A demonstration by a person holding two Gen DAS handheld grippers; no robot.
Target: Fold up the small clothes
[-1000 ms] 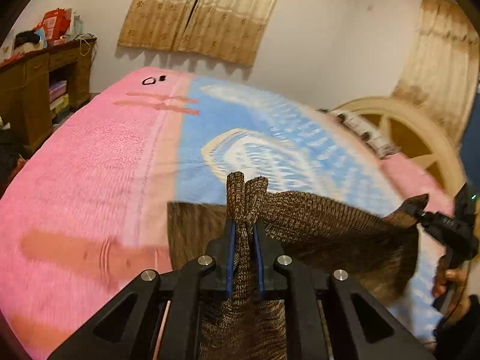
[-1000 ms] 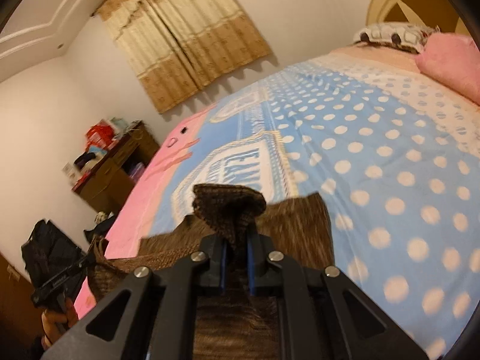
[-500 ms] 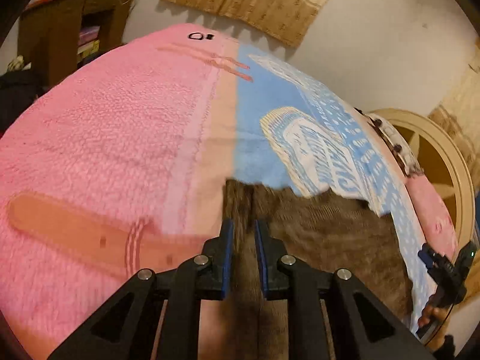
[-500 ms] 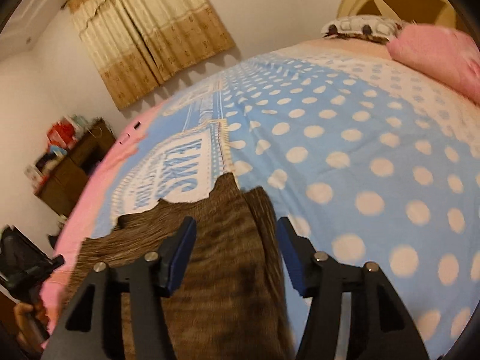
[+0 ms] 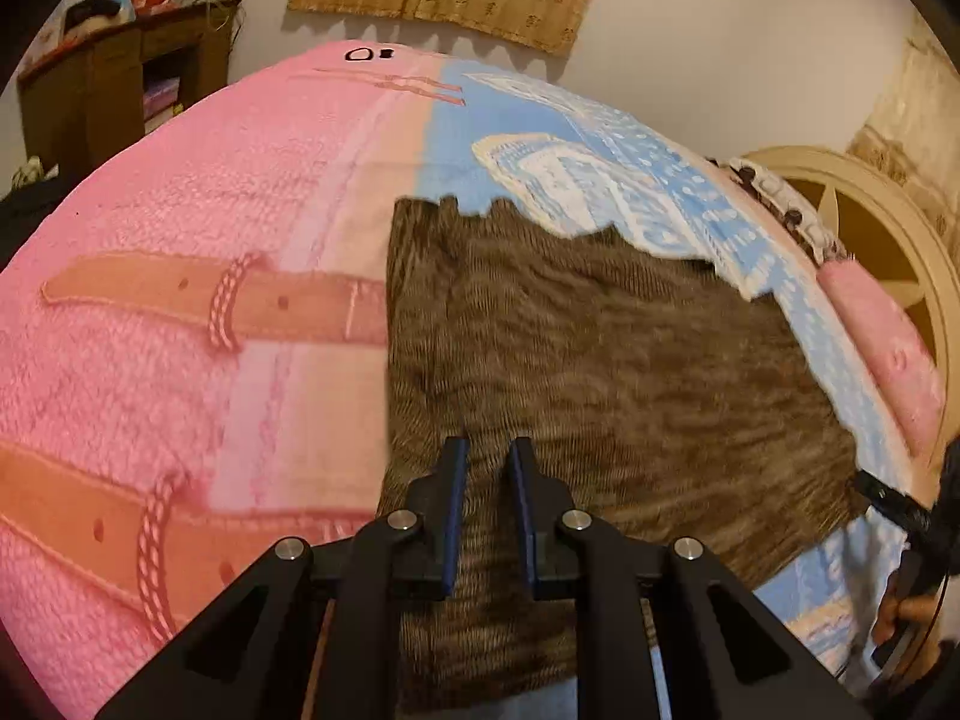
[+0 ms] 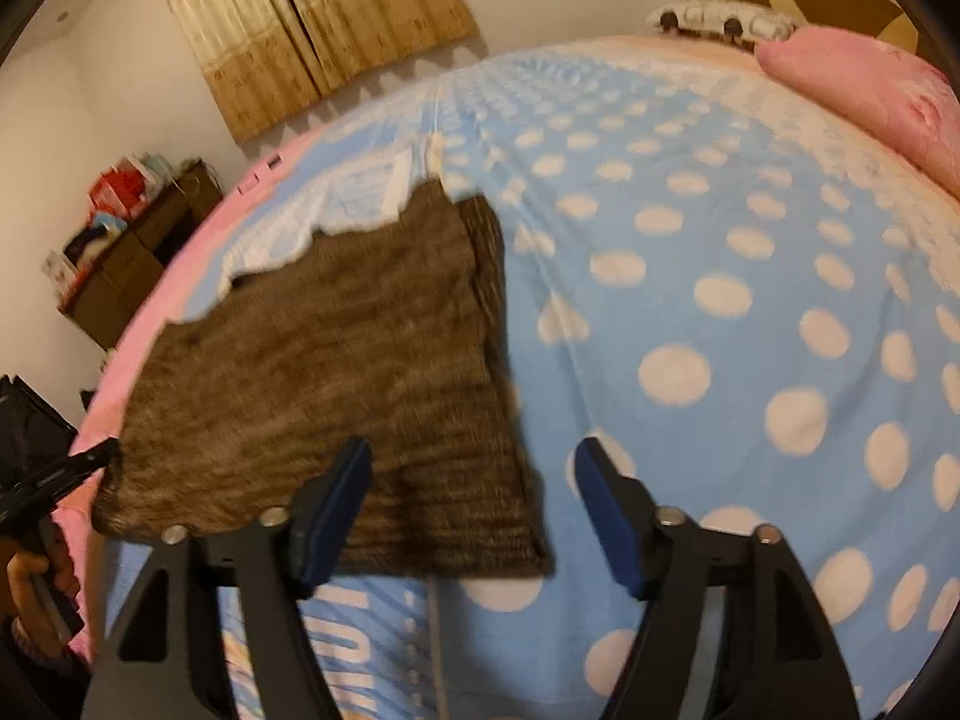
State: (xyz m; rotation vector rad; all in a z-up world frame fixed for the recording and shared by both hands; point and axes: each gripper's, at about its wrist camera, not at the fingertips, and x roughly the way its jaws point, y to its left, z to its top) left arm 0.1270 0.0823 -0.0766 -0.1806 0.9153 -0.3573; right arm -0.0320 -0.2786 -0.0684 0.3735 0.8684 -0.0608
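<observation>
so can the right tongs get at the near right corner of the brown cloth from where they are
Probably yes. The right tongs stand open just above the brown cloth's near right corner, which lies flat on the bedspread, nothing covering it.

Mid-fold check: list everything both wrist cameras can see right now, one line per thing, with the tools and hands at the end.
brown knit garment: one, mottled brown, lying flat on the bed, far edge jagged.
blanket: one, pink on one side, blue with white dots on the other, covering the bed.
pink pillow: one, at the head of the bed.
patterned pillow: one, white with dark spots, beside the pink one.
headboard: one, cream, rounded.
curtains: tan, on the far wall.
wooden desk: one, dark brown, cluttered on top, by the wall.
left tool: jaws narrow, garment fabric between them.
right tool: jaws wide, just been opening, pads clear of the garment.
hand: gripping the left tool's handle.
</observation>
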